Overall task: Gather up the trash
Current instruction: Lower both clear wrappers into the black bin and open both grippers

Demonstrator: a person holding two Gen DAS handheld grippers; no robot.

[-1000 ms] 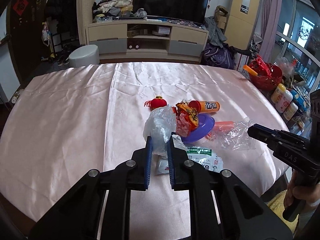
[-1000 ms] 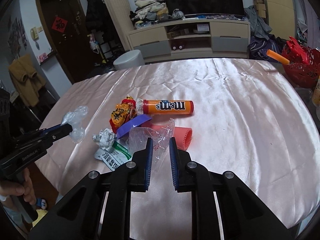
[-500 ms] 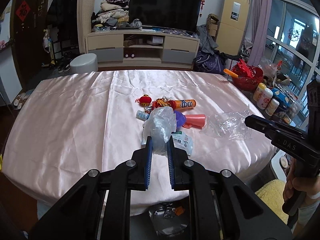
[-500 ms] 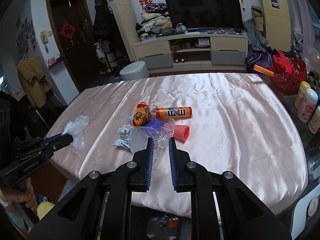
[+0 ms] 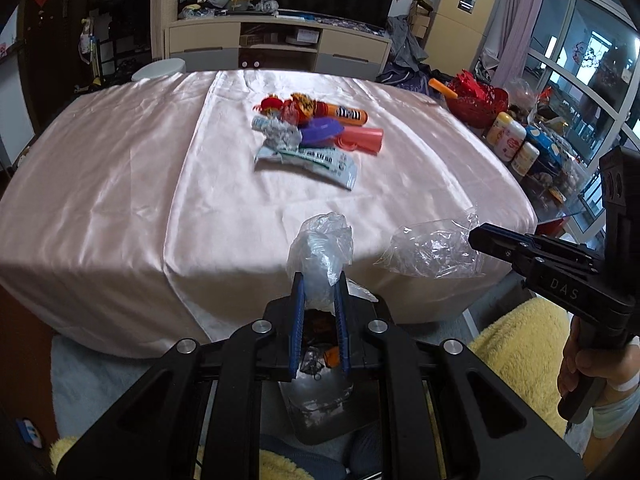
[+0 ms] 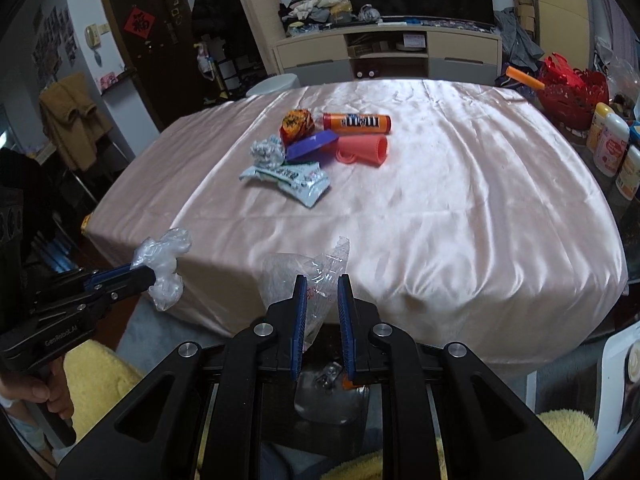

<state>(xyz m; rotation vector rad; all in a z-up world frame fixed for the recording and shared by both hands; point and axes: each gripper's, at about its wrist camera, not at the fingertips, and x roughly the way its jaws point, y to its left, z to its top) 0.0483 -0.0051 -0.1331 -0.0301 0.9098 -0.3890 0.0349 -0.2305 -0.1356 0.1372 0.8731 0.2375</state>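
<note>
My left gripper (image 5: 320, 280) is shut on a crumpled clear plastic bag (image 5: 322, 248), held just off the near edge of the pink-clothed table (image 5: 120, 180). My right gripper (image 6: 322, 284) is shut on a clear plastic wrapper (image 6: 308, 276) beside it. Each shows in the other's view: right gripper (image 5: 476, 236) with its wrapper (image 5: 432, 252), left gripper (image 6: 150, 276) with its bag (image 6: 164, 264). Below both sits a grey bin (image 5: 320, 408) holding scraps. On the table remain an orange candy tube (image 6: 358, 122), a pink cup (image 6: 366, 151), a purple lid (image 6: 310, 146), a green-white packet (image 6: 292, 178), crumpled foil (image 6: 267, 152) and a snack wrapper (image 6: 296, 124).
A red basket (image 5: 476, 100) and bottles (image 5: 508, 136) crowd the table's right side. Yellow fluffy fabric (image 5: 520, 348) lies near the bin. A person's hand (image 5: 588, 364) grips the right handle. A TV cabinet (image 6: 388, 52) stands behind the table.
Both grippers have pulled back from the pile to beyond the table's near edge, each carrying its plastic. The bin has come into view underneath them.
</note>
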